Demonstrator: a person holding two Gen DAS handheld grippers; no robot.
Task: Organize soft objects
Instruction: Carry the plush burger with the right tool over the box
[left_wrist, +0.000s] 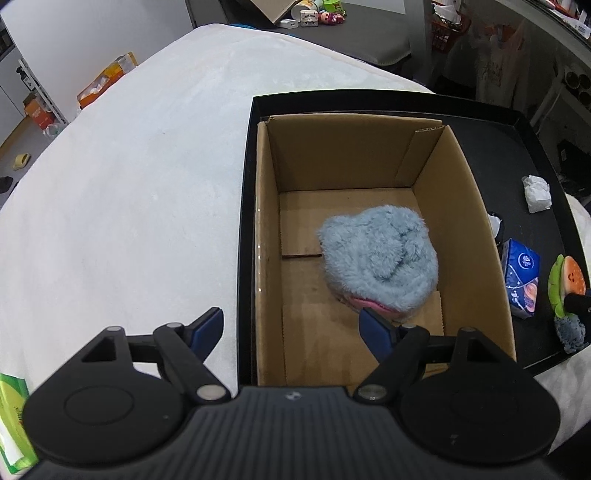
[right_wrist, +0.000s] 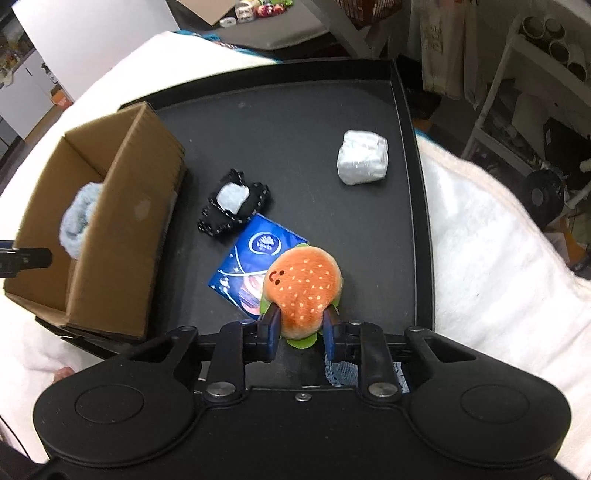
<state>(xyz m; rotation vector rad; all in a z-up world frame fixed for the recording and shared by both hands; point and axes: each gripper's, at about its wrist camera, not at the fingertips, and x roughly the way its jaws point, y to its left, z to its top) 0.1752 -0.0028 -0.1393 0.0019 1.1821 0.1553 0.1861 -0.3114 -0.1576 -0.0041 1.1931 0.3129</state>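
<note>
While my right tongs (right_wrist: 300, 325) squeeze the burger toy (right_wrist: 303, 288), I should lift it high over the box (right_wrist: 122, 236) wall, left tongs (left_wrist: 291, 325) wide apart.

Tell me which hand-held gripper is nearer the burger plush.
Right. The right hand-held gripper is closed on the burger plush; the left hand-held gripper hangs open over the box beside it.

Orange speckled burger plush (right_wrist: 301, 286); grey-blue fluffy toy (left_wrist: 380, 258); brown box (left_wrist: 461, 229).
</note>
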